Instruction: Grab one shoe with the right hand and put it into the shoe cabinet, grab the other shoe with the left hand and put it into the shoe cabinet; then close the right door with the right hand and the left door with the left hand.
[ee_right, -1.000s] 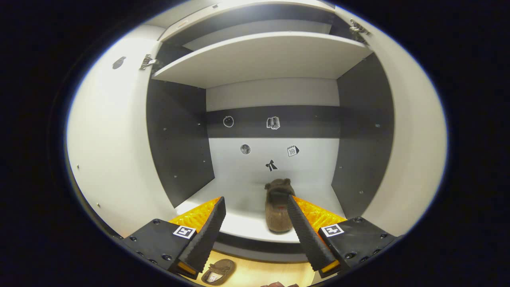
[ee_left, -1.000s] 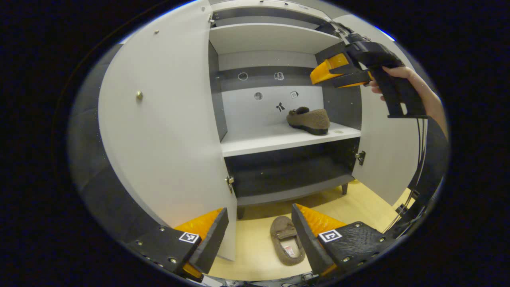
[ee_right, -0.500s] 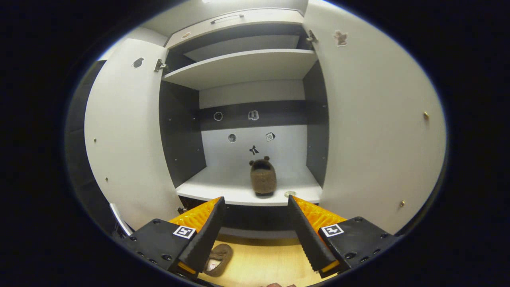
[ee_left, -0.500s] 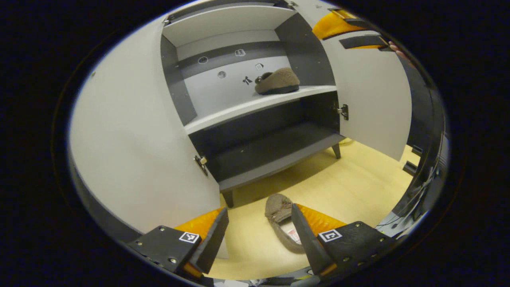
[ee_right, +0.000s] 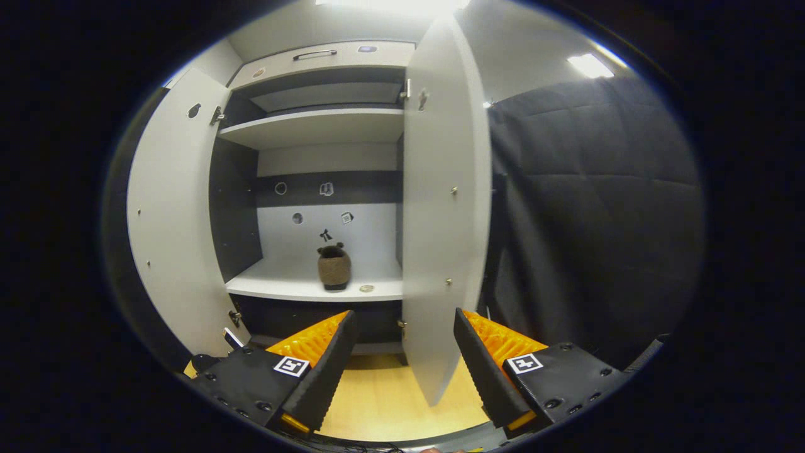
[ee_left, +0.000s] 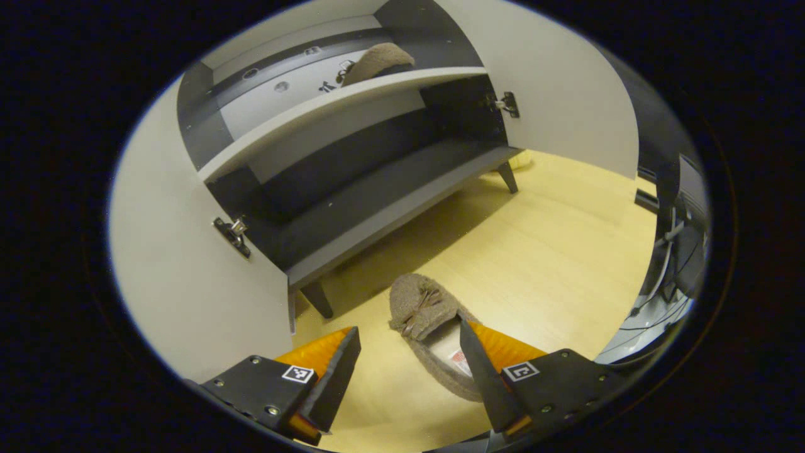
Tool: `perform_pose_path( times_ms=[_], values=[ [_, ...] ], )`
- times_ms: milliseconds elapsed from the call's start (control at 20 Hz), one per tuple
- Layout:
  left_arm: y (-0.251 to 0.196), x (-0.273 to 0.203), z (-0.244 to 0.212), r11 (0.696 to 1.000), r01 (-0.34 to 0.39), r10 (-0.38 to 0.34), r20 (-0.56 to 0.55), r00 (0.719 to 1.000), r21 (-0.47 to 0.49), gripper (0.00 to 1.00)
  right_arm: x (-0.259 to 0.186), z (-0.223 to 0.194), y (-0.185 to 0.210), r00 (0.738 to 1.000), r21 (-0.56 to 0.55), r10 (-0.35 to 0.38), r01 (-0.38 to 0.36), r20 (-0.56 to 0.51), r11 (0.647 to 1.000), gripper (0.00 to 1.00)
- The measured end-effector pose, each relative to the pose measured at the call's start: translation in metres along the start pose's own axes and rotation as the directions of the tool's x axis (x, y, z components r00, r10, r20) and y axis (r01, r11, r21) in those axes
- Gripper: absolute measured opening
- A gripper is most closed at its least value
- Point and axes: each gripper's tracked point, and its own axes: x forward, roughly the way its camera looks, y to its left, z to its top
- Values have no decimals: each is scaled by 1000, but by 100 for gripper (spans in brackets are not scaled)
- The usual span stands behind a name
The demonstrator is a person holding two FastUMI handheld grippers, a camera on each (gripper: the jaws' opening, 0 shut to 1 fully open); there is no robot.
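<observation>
In the left gripper view, the left tool (ee_left: 409,371) is held released above the wooden floor (ee_left: 566,251), its fingers spread, with nothing grasped. A brown slipper (ee_left: 434,330) is seen lying on the floor just beyond the fingertips (its heel is partly hidden behind the right-hand finger). Farther off, the shoe cabinet (ee_left: 377,207) is shown with both doors open, and a second slipper (ee_left: 377,61) rests on its white shelf.

In the right gripper view, the right tool (ee_right: 402,365) is likewise held released and empty. The edge of the right door (ee_right: 443,220) is seen between its fingers, untouched. Beyond, the shelved slipper (ee_right: 333,267) stands on the white shelf (ee_right: 283,286), and the left door (ee_right: 170,220) is swung open.
</observation>
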Motion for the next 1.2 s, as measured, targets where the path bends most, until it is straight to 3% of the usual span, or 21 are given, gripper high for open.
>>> perform_pose_path(
  times_ms=[250,300,350,400,450,500,550,600,650,700,750,800,850,900,1050,1100,1200],
  values=[
    [-10,29,-30,998,31,-26,-95,995,50,92,-38,27,-70,972,28,-223,222,69,975,98],
    [-10,34,-31,998,33,-28,-102,994,47,92,-43,32,-82,964,32,-255,253,70,967,92],
    [-12,39,-30,998,51,-47,-100,994,37,93,-48,33,-95,954,32,-290,288,72,957,98],
    [-14,44,-30,997,68,-66,-105,992,20,92,-51,33,-108,944,33,-321,320,69,947,98],
    [-17,47,-32,995,96,-96,-112,989,0,100,-55,34,-119,936,36,-345,343,66,938,98],
    [-19,50,-34,993,114,-116,-118,986,-30,100,-57,35,-129,929,42,-365,363,64,931,98],
    [-18,52,-36,991,118,-125,-129,984,-59,92,-57,36,-138,922,49,-382,380,66,924,92],
    [-19,53,-37,988,125,-136,-134,982,-90,100,-56,36,-146,917,54,-394,391,69,919,98],
    [-16,53,-36,985,123,-139,-135,981,-117,92,-54,36,-152,914,58,-401,397,67,916,98],
    [-16,54,-36,982,124,-144,-138,980,-143,90,-50,34,-158,913,64,-402,398,64,915,98],
    [-15,56,-36,978,113,-140,-150,979,-176,100,-45,34,-162,914,72,-400,396,63,915,98],
    [-16,59,-39,974,102,-138,-173,975,-202,82,-41,33,-167,916,75,-396,391,59,917,98],
    [-17,67,-45,974,83,-126,-196,972,-213,72,-34,31,-170,919,73,-390,386,57,920,98],
    [-16,69,-44,976,75,-118,-205,972,-204,46,-29,29,-174,919,70,-390,386,58,920,98],
    [-3,75,-41,990,30,-57,-205,977,-135,49,-17,27,-188,919,60,-389,386,59,920,98],
    [8,78,-46,993,-17,-9,-220,976,-116,34,-13,23,-195,920,69,-388,385,46,920,98],
    [13,79,-55,987,-47,8,-246,969,-151,7,-2,11,-207,924,119,-382,380,-10,917,98]
  ],
)
